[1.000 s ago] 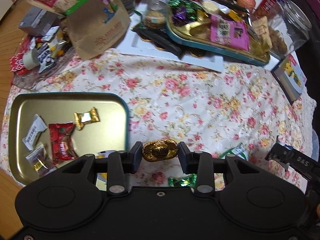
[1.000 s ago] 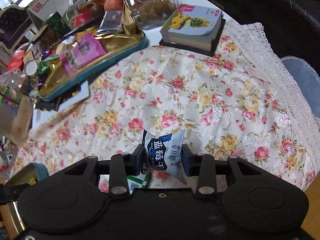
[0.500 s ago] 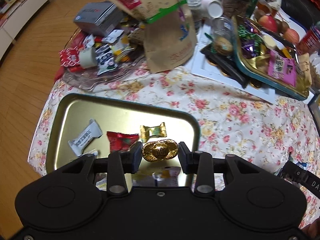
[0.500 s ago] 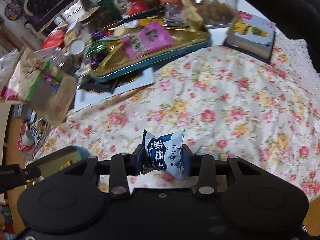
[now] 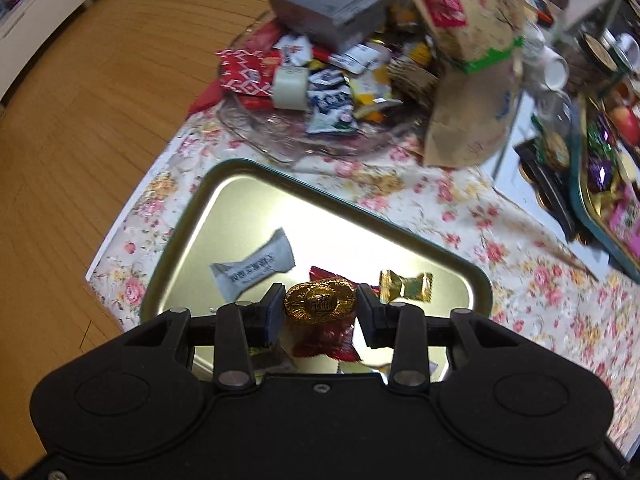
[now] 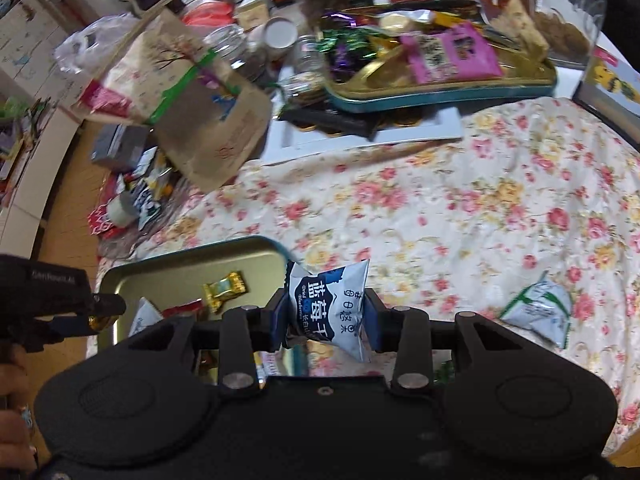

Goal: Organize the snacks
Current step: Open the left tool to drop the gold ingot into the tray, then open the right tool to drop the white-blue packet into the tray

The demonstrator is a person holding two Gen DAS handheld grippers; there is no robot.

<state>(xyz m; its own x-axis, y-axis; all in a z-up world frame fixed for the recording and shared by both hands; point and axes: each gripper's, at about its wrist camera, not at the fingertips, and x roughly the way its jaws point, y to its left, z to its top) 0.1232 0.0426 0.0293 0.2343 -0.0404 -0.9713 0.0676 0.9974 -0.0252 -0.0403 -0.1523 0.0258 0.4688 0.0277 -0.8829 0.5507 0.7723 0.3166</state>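
My left gripper point(image 5: 319, 312) is shut on a gold foil ingot candy point(image 5: 320, 299) and holds it over the gold metal tray point(image 5: 240, 196). On the tray lie a white wrapped sweet point(image 5: 253, 268), a red packet point(image 5: 326, 338) and a small gold candy point(image 5: 406, 286). My right gripper point(image 6: 325, 316) is shut on a blue-and-white dried blueberry packet point(image 6: 328, 306), held above the tray's right edge point(image 6: 276, 246). The left gripper point(image 6: 90, 314) shows at the left of the right wrist view.
A glass dish of mixed snacks point(image 5: 320, 92), a grey box point(image 5: 324, 4) and a brown paper bag point(image 5: 472, 80) stand beyond the tray. A second full tray point(image 6: 440, 76) is at the back right. A green-and-white packet point(image 6: 538, 314) lies on the floral cloth.
My left gripper carried the gold candy leftwards from over the cloth to over the tray. My right gripper swung left with the blueberry packet, reaching the tray's right edge.
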